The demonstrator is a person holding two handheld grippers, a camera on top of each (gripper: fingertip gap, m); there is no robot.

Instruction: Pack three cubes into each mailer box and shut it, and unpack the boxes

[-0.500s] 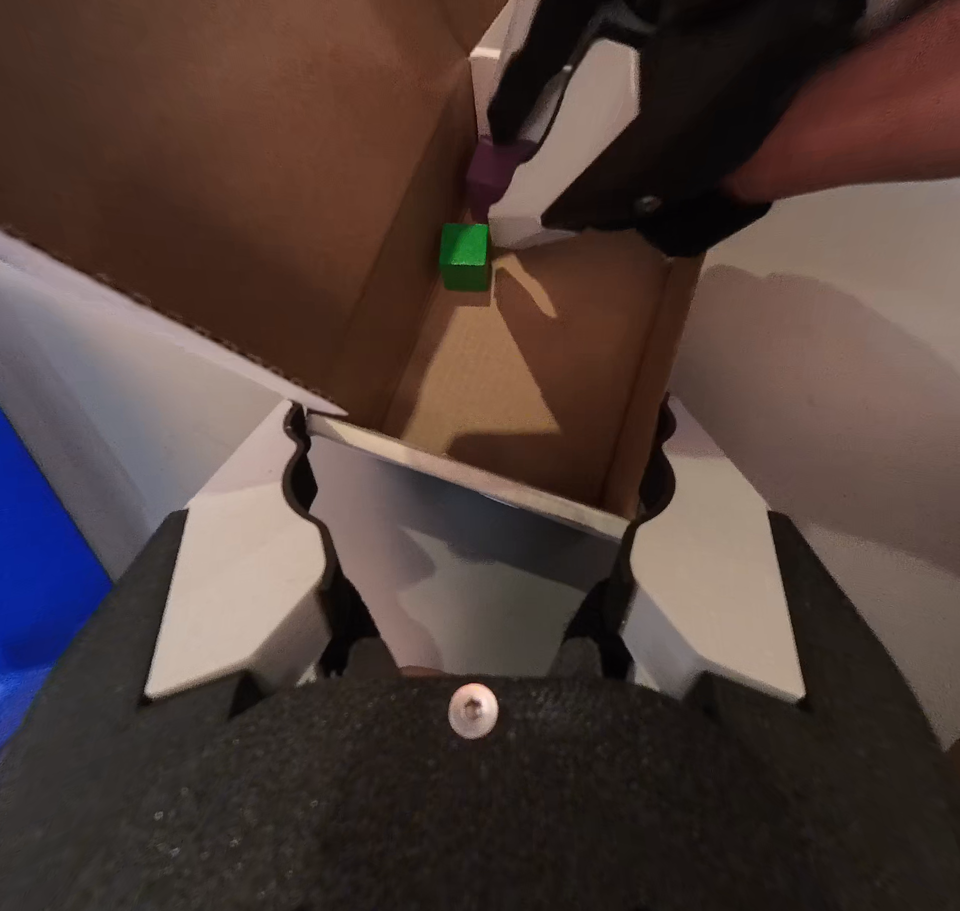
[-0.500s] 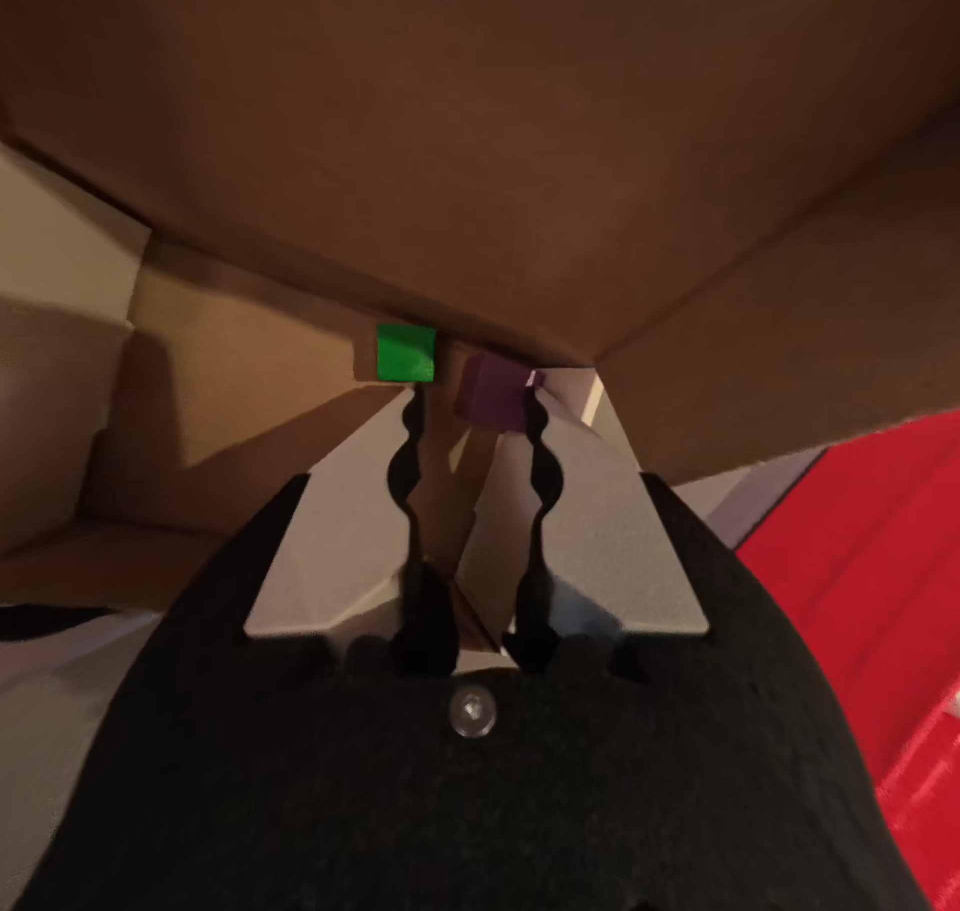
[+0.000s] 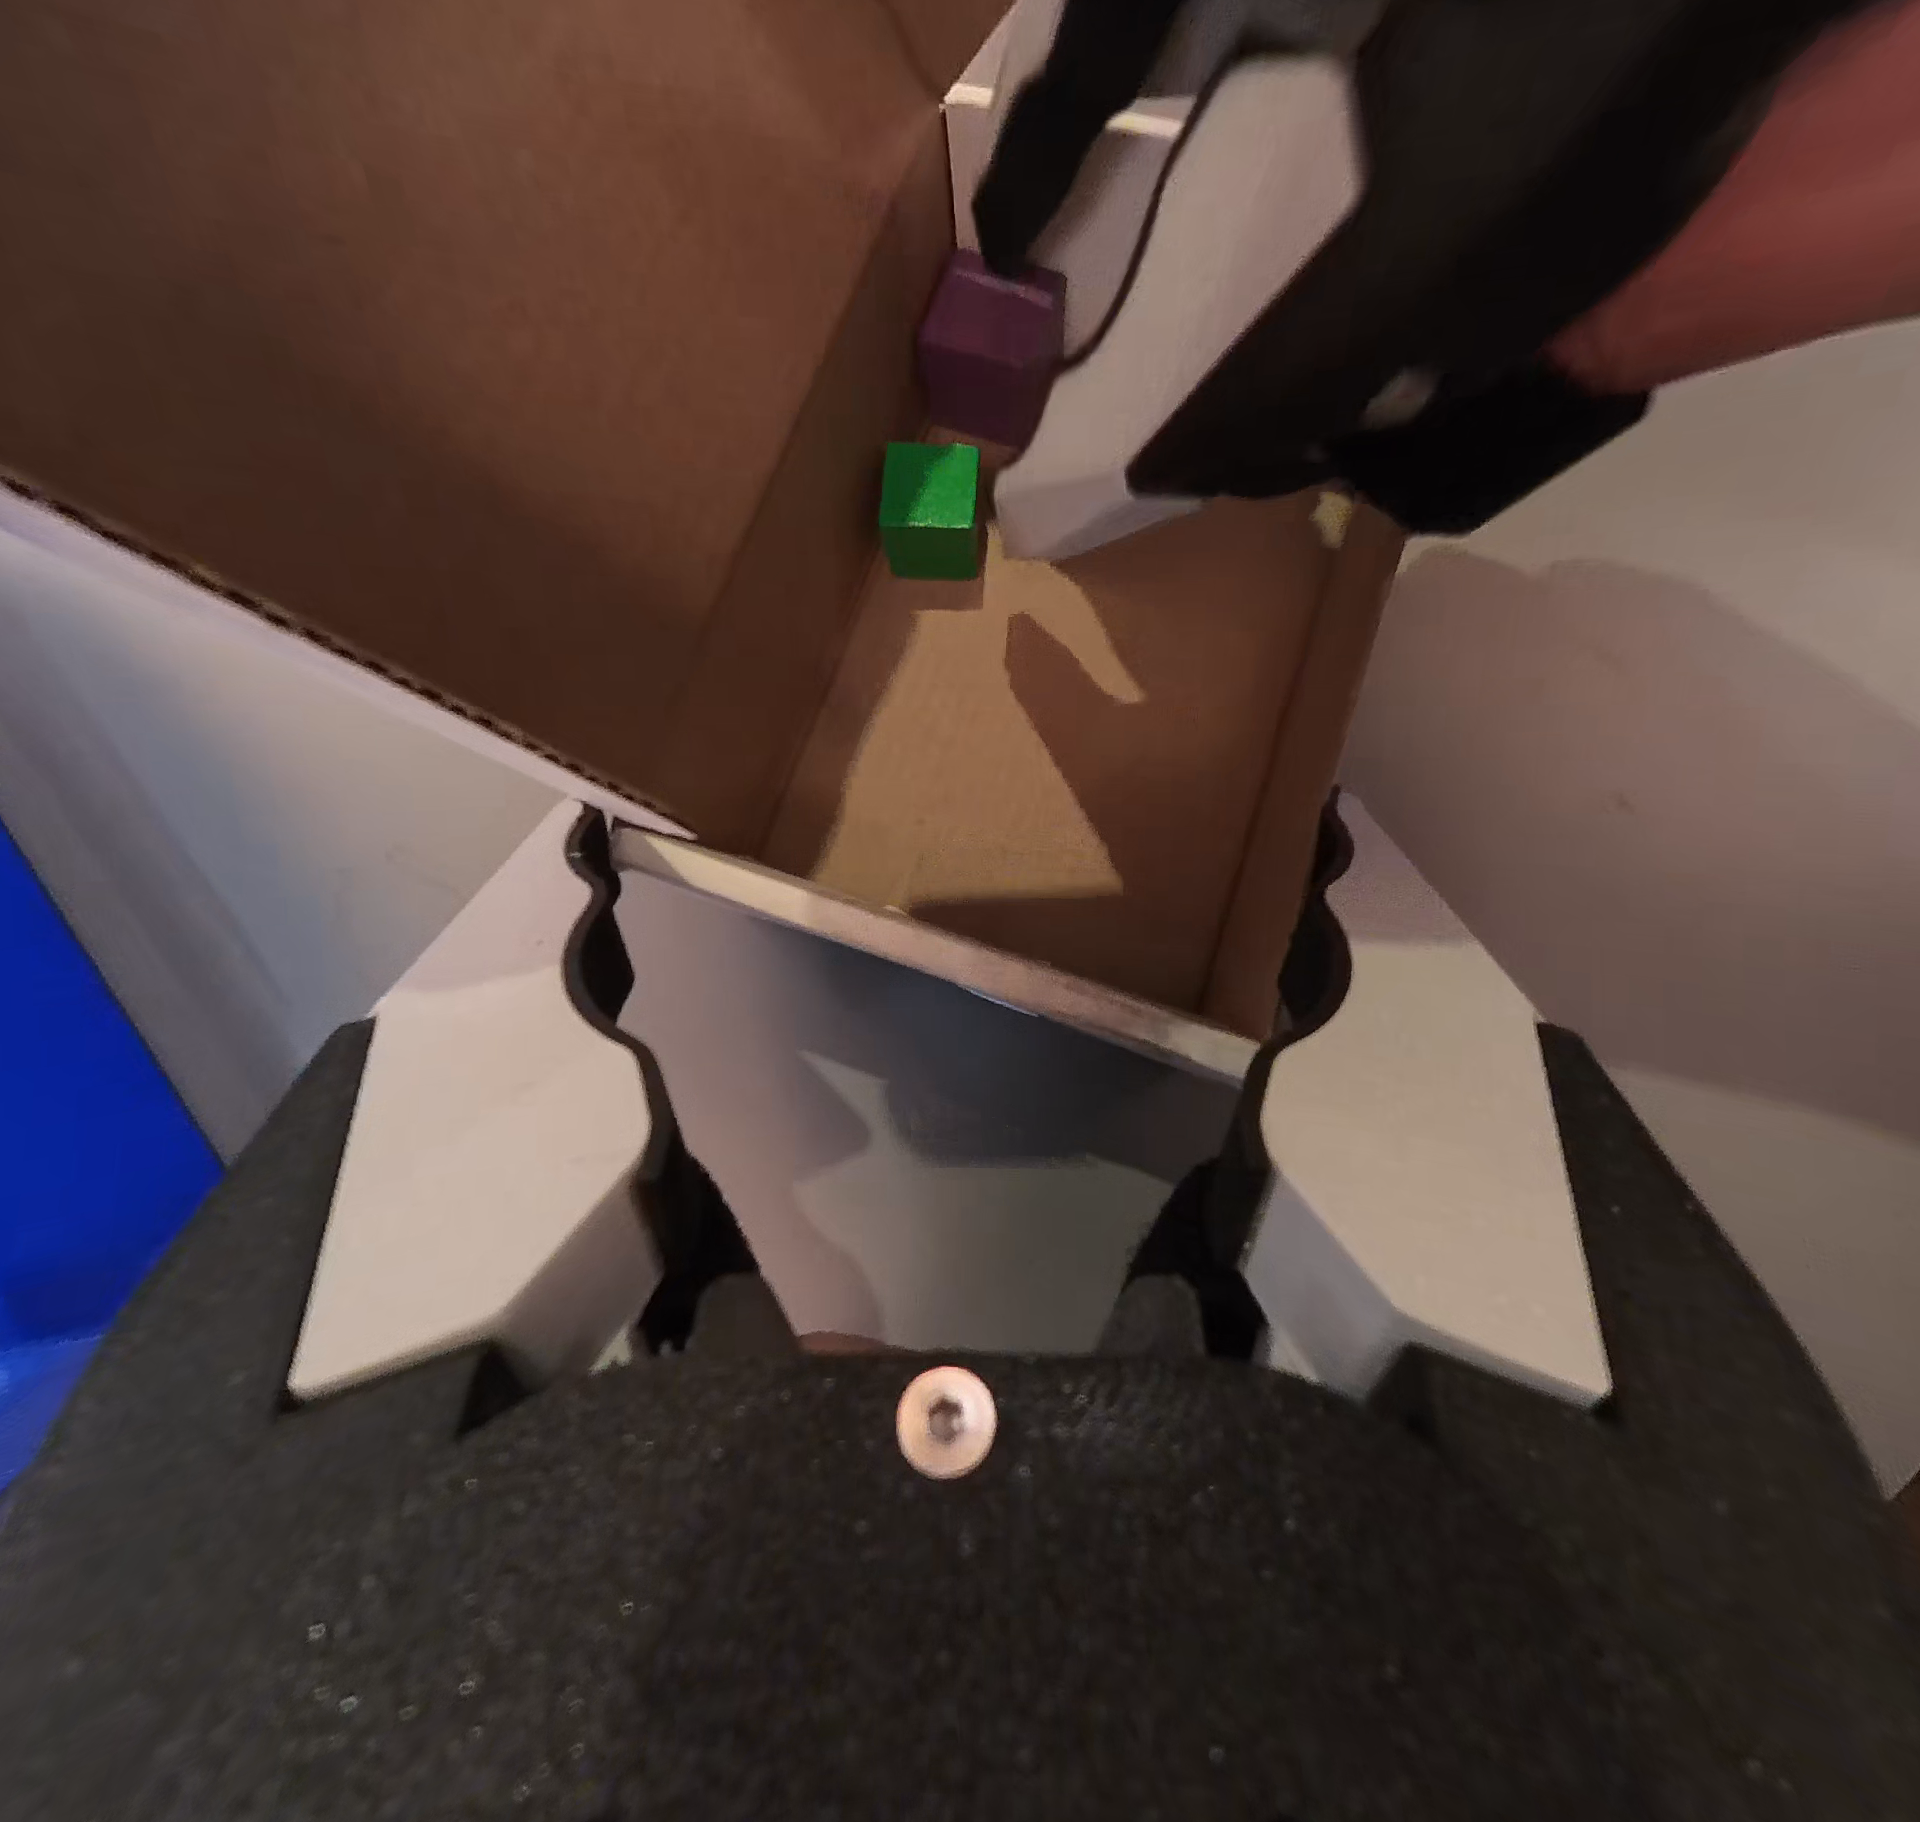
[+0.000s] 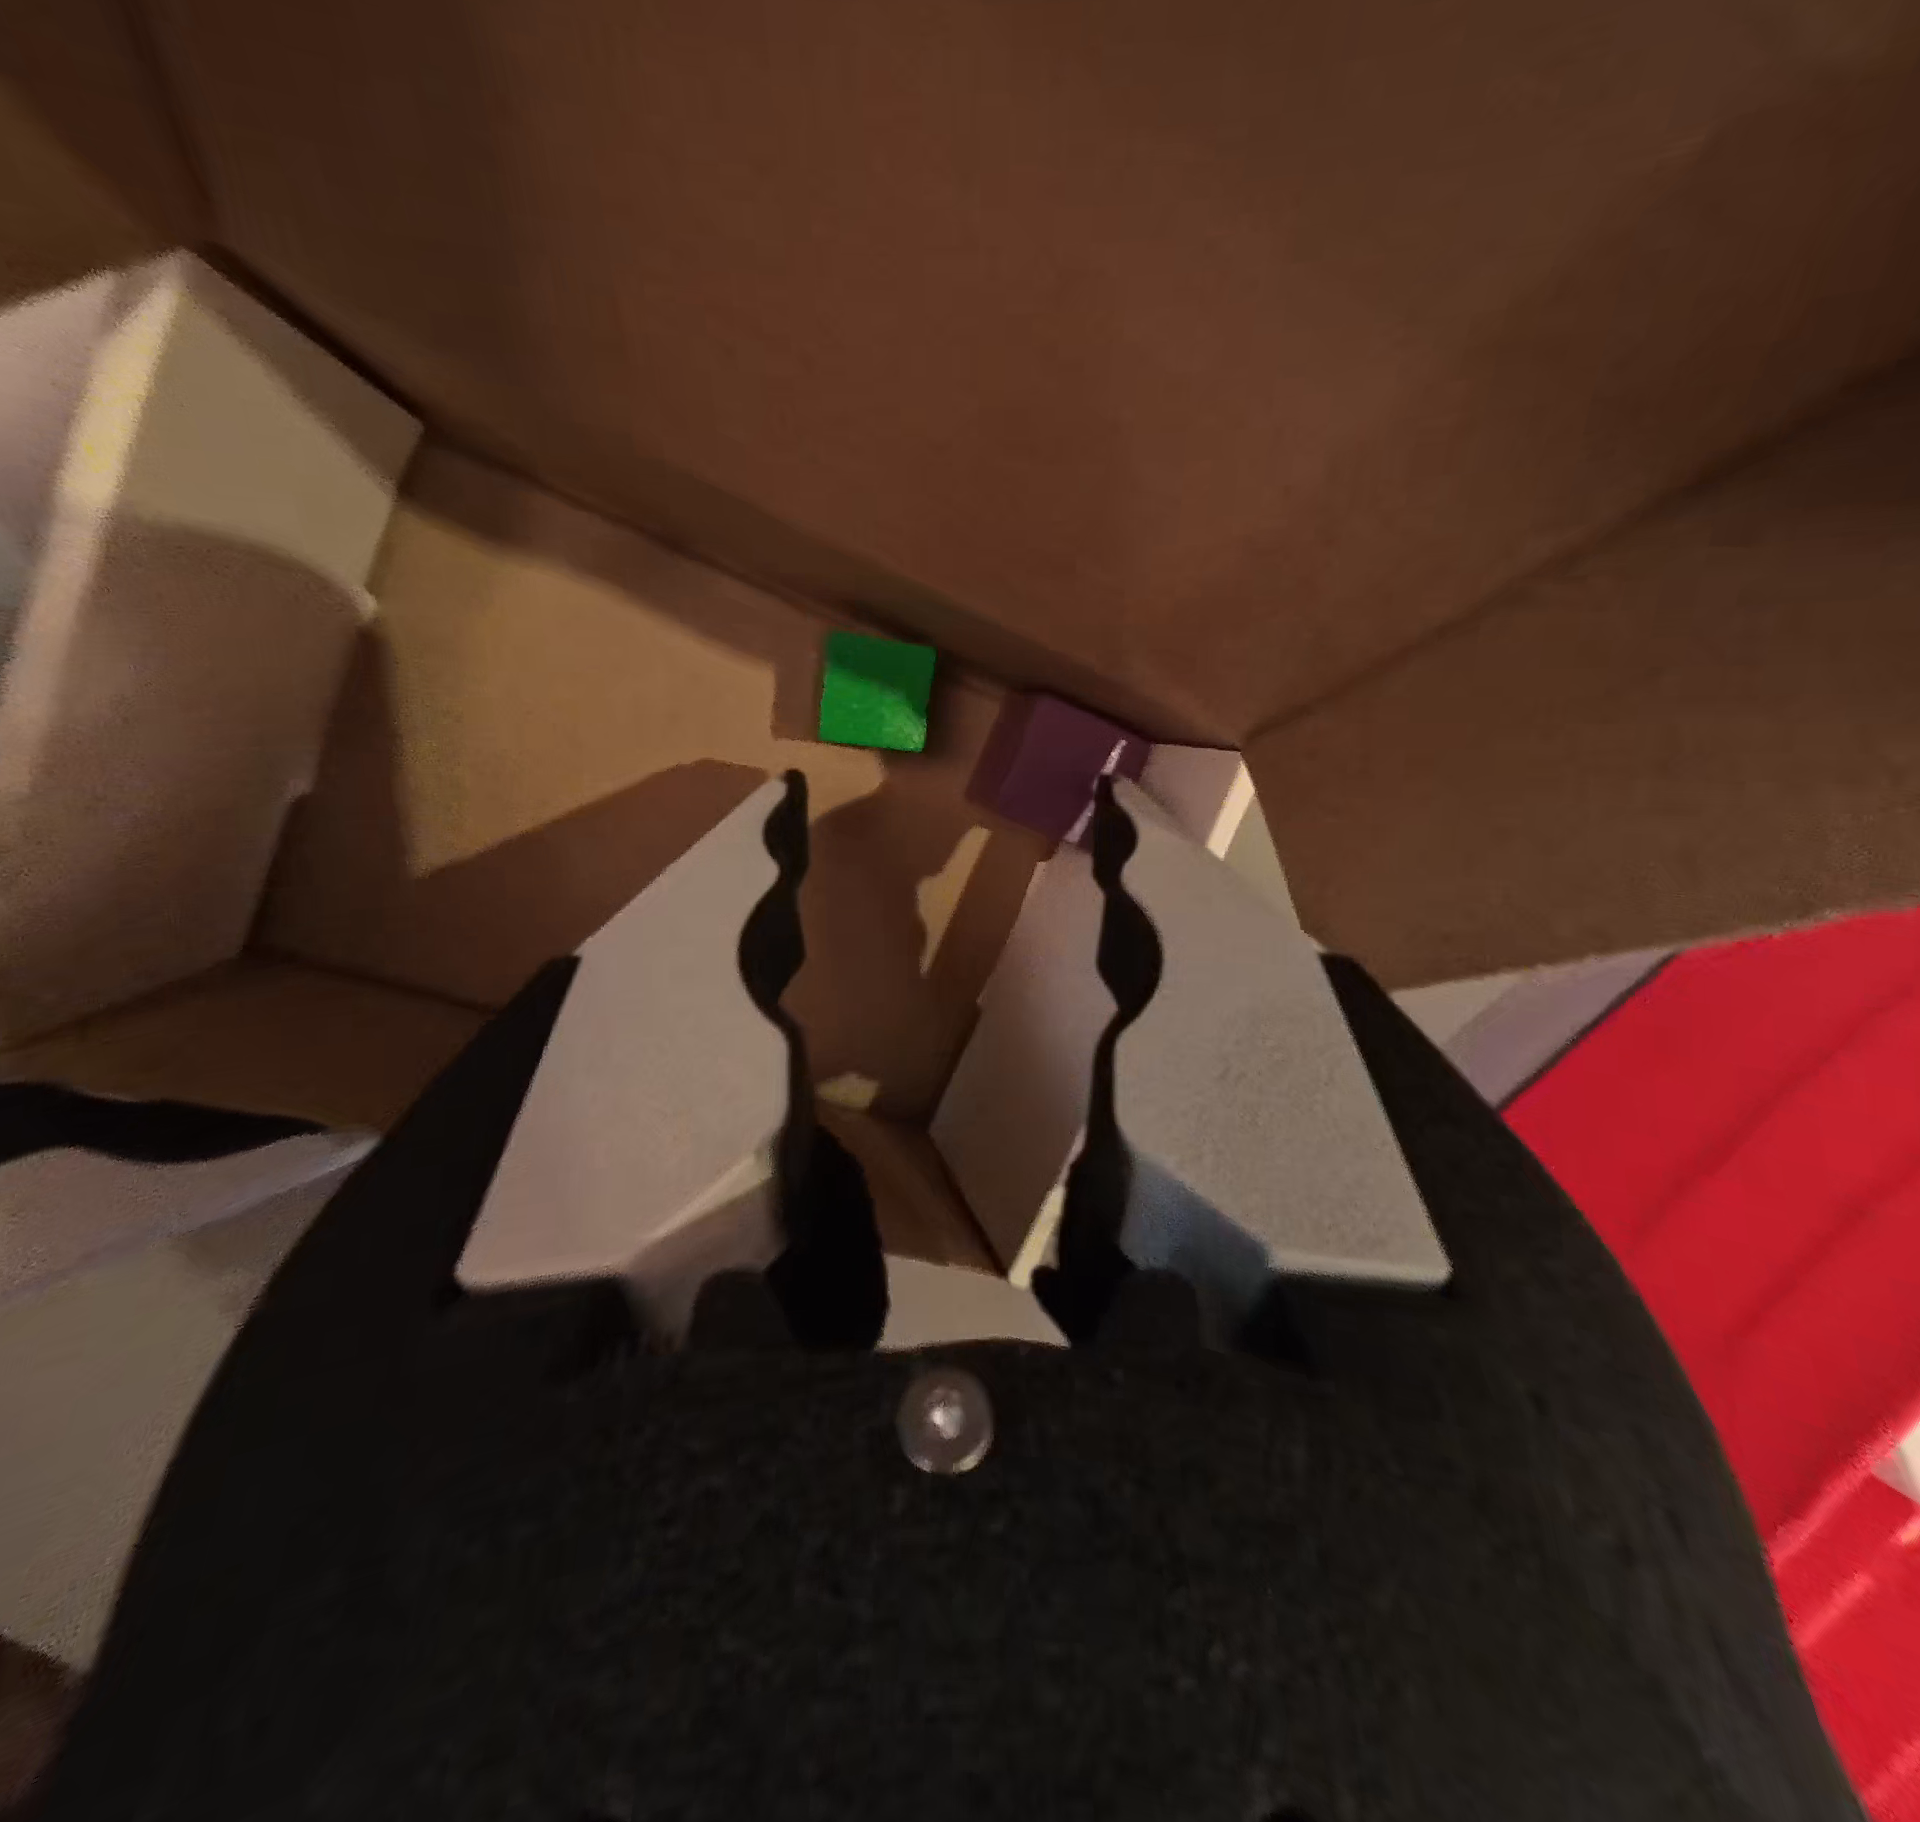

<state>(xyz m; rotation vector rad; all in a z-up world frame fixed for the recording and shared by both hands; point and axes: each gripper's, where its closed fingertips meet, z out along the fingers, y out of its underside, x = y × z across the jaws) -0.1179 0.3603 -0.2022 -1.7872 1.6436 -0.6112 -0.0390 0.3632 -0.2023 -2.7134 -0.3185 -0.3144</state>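
Left wrist view: left gripper (image 3: 951, 931) spread wide around the mailer box (image 3: 935, 1128) near glossy white wall, smooth brown cardboard floor largely bare, green cube (image 3: 928, 510) and purple cube (image 3: 992, 344) along lid crease; right wrist view: right gripper (image 4: 945, 796) parted, gripping nothing, fingertip (image 4: 1103, 796) against purple cube (image 4: 1044, 759), matte green cube (image 4: 873, 692) beside, red surface (image 4: 1714, 1149) outside right.

1. Right gripper (image 4: 945, 801) reaching into open mailer box (image 4: 582, 692), jaws parted with a clear gap between them.
2. Green cube (image 4: 875, 692) on box floor against far wall, just beyond left fingertip, apart from it.
3. Purple cube (image 4: 1049, 762) beside green cube, in the corner; right fingertip at its near face, contact not certain.
4. Brown cardboard lid (image 4: 1039, 266) slanting overhead, filling upper frame.
5. White outer wall of box (image 4: 208, 525) at left, slightly blurred.
6. Red surface (image 4: 1745, 1201) at right, outside the box.
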